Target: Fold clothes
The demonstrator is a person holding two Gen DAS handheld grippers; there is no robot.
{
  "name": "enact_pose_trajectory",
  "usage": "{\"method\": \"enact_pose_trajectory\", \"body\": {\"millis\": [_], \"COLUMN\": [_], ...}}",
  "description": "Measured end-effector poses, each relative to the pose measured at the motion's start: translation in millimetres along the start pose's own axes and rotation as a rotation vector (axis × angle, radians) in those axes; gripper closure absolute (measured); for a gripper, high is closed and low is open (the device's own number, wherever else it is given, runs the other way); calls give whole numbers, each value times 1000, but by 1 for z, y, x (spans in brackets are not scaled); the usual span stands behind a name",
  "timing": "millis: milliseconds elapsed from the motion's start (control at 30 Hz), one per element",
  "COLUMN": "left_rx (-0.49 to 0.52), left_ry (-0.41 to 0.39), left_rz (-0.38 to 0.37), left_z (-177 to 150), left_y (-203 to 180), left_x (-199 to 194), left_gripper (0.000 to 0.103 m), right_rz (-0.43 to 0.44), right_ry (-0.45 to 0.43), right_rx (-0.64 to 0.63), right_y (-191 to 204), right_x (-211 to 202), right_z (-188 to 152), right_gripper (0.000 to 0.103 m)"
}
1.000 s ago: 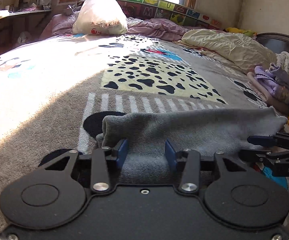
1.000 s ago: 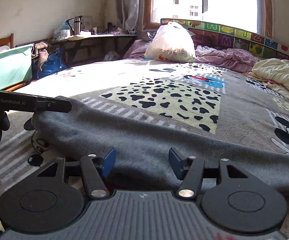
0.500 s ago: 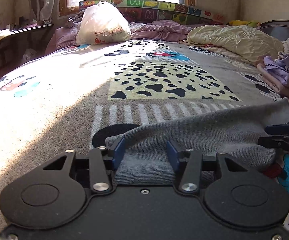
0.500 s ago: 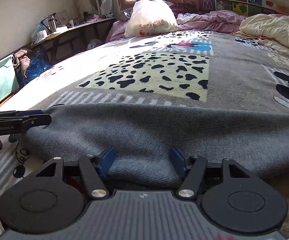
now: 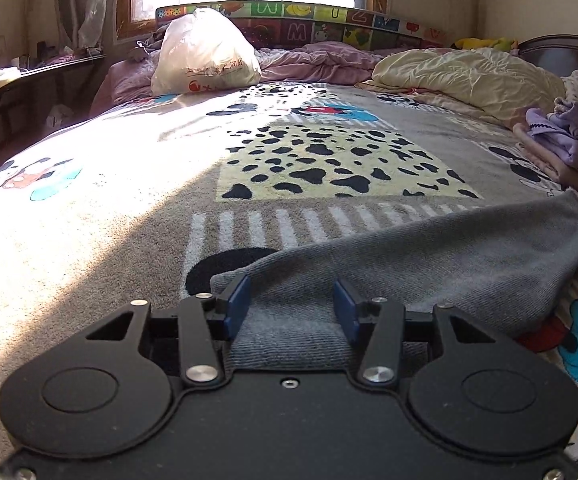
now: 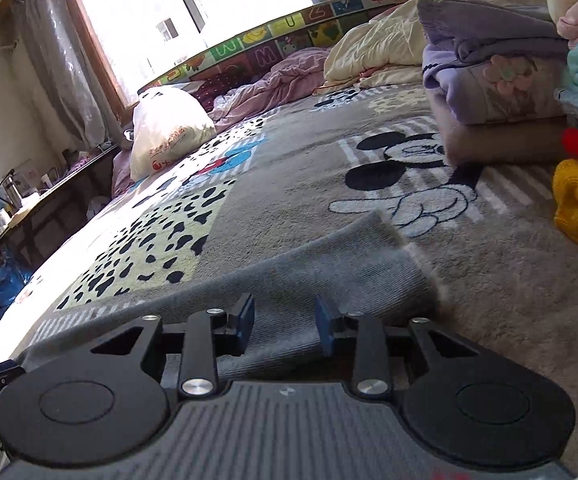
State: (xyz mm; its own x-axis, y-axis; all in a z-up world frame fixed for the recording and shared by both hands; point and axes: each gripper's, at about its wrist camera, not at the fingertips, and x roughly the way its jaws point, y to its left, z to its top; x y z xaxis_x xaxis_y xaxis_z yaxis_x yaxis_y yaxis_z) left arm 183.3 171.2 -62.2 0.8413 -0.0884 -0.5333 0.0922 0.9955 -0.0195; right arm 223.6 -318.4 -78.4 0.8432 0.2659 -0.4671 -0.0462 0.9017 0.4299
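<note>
Left gripper [image 5: 291, 306] spread over the grey garment's [image 5: 429, 256] near-left hem; right gripper [image 6: 285, 324] closing astride its right end, not yet pinching. Both need grips before folding.

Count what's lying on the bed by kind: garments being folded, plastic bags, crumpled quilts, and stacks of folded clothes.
Grey garment being folded: 1
White plastic bag: 1
Crumpled quilts: 2, one cream, one pink
Stack of folded clothes: 1
Total: 5
</note>
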Motion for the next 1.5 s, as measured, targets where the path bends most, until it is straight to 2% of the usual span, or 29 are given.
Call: {"method": "enact_pose_trajectory", "body": {"millis": [100, 200, 300, 433, 600, 733, 833, 933, 967, 1033, 1100, 1133, 1167, 1267, 1367, 1433, 1500], "left_rx": [5, -1, -30, -79, -120, -104, -51, 16, 23, 22, 23, 24, 25, 26, 23, 21, 20], "left_ry": [-3, -17, -47, -86, -113, -173, -192, -169, -161, -149, -139, -136, -133, -126, -122, -122, -125], "left_rz": [1, -2, -13, -33, -67, -138, -215, -219, -216, -215, -214, -212, -211, -207, -203, -204, -207], "left_z": [1, 3, 5, 8, 9, 13, 12, 9, 8, 8, 8, 7, 7, 6, 6, 6, 7], "left_y": [-1, -1, 0, 4, 5, -3, -20, -36, -38, -39, -39, -39, -39, -38, -38, -37, -37], "left_x": [-1, -3, -9, -17, -26, -38, -45, -41, -39, -35, -31, -30, -29, -26, -25, -25, -25], "left_gripper": [55, 54, 54, 54, 53, 53, 53, 53, 53, 53, 53, 53, 53, 53, 53, 53, 53], "right_rz": [-94, -113, -118, -20, 60, 72, 51, 22, 4, -3, -15, -18, -18, -19, -50, -105, -127], "right_ry": [-14, -62, -63, -22, 14, 23, -36, -112, -115, -84, -88, -91, -89, -72, -64, -63, -67], "right_rx": [89, 127, 157, 423, 544, 495, 520, 478, 456, 509, 502, 476, 441, 364, 336, 341, 347], "right_y": [-35, -52, -45, -51, -39, -31, -30, -28, -30, -41, -48, -48, -46, -40, -38, -42, -47], "right_x": [-1, -11, -20, -25, -16, -1, -10, -23, -21, -11, -7, -6, -5, -2, -1, -2, -3], "right_z": [11, 11, 3, -22, -40, -37, -35, -33, -30, -27, -24, -21, -18, -11, -7, -7, -10], "right_gripper": [40, 41, 41, 39, 35, 33, 41, 45, 45, 45, 55, 70, 80, 88, 89, 89, 86]}}
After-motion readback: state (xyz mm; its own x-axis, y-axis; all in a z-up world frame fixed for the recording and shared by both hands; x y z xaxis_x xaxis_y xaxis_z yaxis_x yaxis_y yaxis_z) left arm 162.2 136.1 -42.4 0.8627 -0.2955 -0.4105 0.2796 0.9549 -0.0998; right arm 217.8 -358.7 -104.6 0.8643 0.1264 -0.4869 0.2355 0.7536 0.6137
